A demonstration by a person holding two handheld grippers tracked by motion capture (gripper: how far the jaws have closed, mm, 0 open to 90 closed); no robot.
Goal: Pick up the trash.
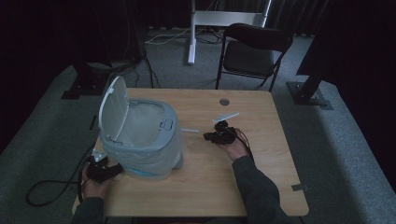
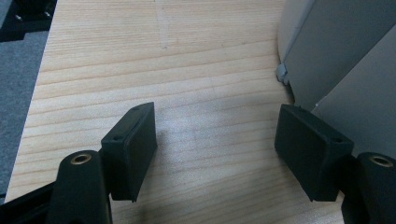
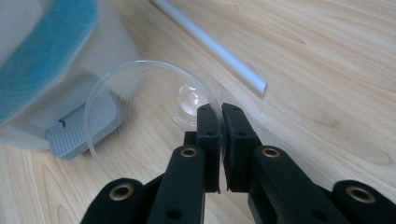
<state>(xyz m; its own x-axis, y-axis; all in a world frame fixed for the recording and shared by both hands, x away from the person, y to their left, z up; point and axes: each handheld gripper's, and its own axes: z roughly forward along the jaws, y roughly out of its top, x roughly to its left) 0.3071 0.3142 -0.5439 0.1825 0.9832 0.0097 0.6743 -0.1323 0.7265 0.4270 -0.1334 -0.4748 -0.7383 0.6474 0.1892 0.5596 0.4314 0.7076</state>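
Right gripper (image 3: 220, 116) has its jaws clenched on the rim of a clear plastic cup (image 3: 140, 112), low over the bench (image 1: 205, 177) beside the bin (image 1: 140, 140). Thin wall could crack or slip out during the lift. Left gripper (image 2: 215, 135) rests by the bin, jaws released. Right gripper view shows the pinch and a white straw (image 3: 210, 44); high view shows the bin's lid (image 1: 113, 109) open.

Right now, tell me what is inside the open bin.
The bin, its lid swung up, shows a pale liner bag across its mouth. Its depth stays hidden by the wall, so contents cannot be told.
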